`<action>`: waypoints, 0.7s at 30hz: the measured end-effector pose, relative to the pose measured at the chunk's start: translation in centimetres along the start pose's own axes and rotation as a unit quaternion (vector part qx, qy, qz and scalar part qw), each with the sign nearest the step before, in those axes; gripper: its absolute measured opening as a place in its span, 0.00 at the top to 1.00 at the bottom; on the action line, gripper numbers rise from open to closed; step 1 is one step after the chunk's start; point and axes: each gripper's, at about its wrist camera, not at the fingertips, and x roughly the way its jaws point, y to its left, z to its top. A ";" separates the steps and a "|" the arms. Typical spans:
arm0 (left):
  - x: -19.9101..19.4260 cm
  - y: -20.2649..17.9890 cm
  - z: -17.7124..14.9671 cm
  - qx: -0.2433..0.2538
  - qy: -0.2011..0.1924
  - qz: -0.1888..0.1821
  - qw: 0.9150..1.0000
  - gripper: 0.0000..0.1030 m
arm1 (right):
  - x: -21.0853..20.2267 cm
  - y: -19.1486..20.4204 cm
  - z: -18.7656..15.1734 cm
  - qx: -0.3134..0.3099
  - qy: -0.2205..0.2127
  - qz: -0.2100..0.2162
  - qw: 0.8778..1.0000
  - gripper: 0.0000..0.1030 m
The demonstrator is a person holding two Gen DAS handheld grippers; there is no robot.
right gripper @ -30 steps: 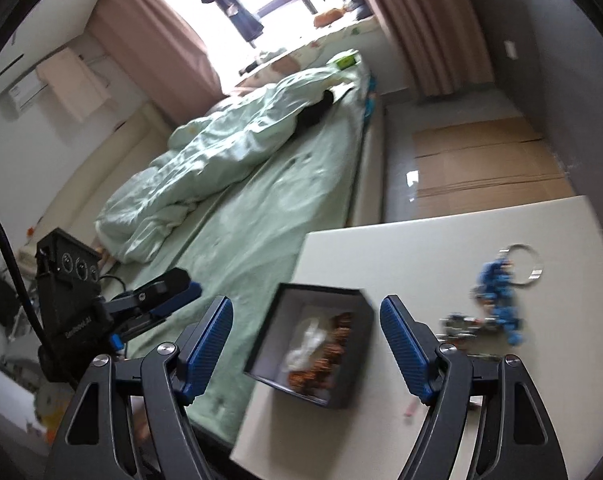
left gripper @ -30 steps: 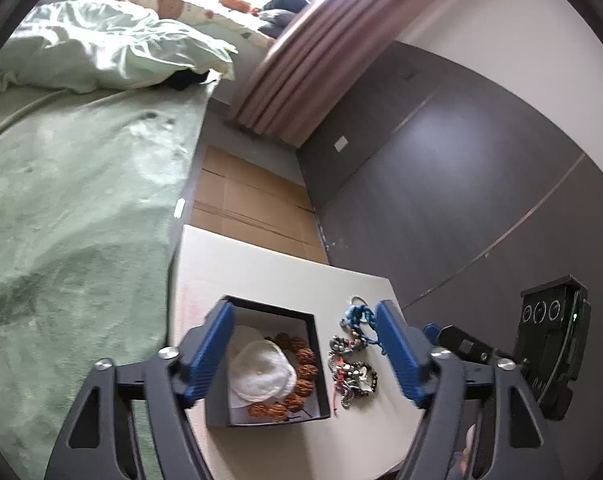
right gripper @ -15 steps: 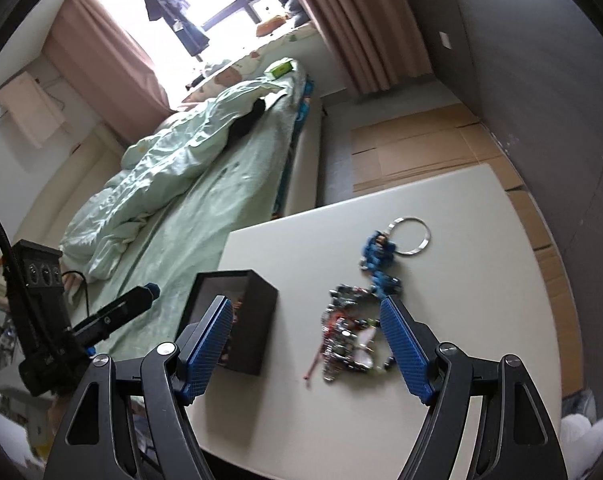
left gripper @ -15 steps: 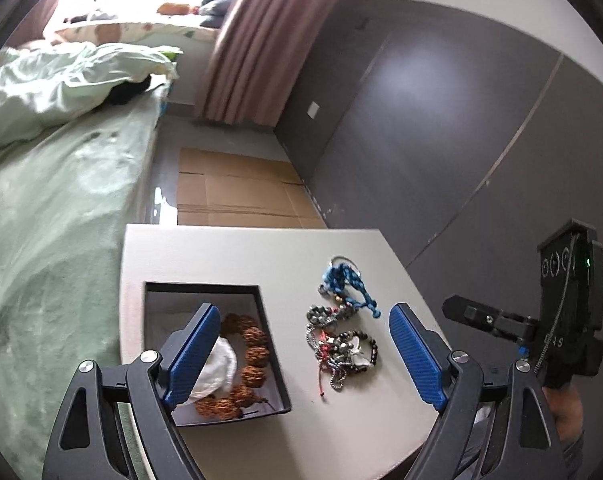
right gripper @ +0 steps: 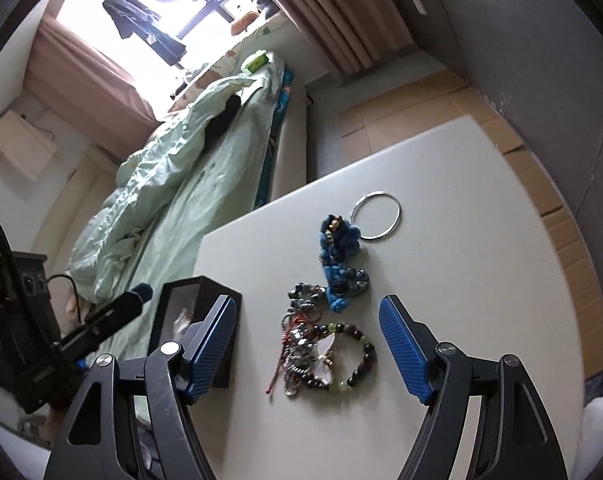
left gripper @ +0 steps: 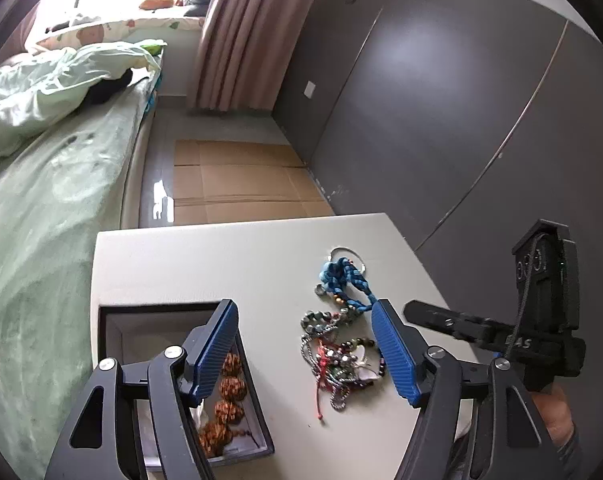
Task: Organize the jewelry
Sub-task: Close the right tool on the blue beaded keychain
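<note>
A green-covered bed (left gripper: 41,208) is seen at the far left, beside the pale tabletop (left gripper: 221,256). On the tabletop's left part, a black box (left gripper: 245,412) is placed, with brown beads (left gripper: 227,396) held inside. The left tool (left gripper: 305,348) is held released, its 2 blue fingers spread above the box edge and the jewelry pile (left gripper: 339,356), nothing gripped. To the right, a blue knotted keychain (right gripper: 341,256) with a metal ring (right gripper: 375,216) is laid just beyond the pile. The right tool (right gripper: 307,348) is likewise spread wide, straddling the pile without contact.
</note>
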 end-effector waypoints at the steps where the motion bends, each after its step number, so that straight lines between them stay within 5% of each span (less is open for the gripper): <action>1: 0.4 -0.1 0.2 0.004 0.004 0.002 1.000 0.34 | 0.5 -0.1 0.0 0.003 0.004 -0.001 1.000 0.31; 5: 2.3 -0.6 1.1 0.021 0.031 0.011 0.999 0.38 | 2.4 -0.5 0.6 0.007 0.021 -0.001 1.000 0.36; 7: 3.4 -0.8 1.5 0.027 0.048 0.017 0.998 0.39 | 3.5 -0.8 0.8 0.013 0.033 -0.004 0.999 0.49; 9: 4.6 -1.2 1.9 0.035 0.065 0.021 0.997 0.42 | 4.5 -1.1 0.9 0.026 0.047 -0.001 0.999 0.86; 21: 9.7 -4.0 1.5 0.070 0.136 -0.005 0.988 0.51 | -0.6 -2.3 1.9 0.049 -0.021 0.034 0.998 0.88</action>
